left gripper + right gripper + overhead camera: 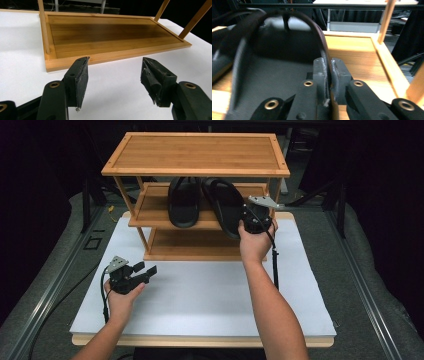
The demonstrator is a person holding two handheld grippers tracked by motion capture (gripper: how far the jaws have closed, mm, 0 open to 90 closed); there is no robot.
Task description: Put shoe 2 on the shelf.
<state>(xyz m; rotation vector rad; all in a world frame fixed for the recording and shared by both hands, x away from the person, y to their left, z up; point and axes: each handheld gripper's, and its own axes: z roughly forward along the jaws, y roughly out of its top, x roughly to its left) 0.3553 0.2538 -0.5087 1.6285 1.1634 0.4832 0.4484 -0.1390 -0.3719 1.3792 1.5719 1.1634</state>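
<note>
- The right tongs (255,222) are pinched on the rim of the right sandal (226,205); in the right gripper view the jaws close on the thin edge of the sole (287,72), with the strap arching just ahead of them.
- That sandal lies on the middle shelf (150,212) of the wooden rack (196,154), its heel end overhanging toward the tongs, beside the left sandal (183,202).
- Its long axis runs away from the right tongs and slightly to their left, toe toward the back of the rack.
- To do this well, I would keep the grip firm, since it is narrow, and move the sandal along its length, low under the top shelf.
- The left tongs (145,270) are spread and empty over the white counter (200,295), with the bottom shelf (112,37) just ahead of them.
</note>
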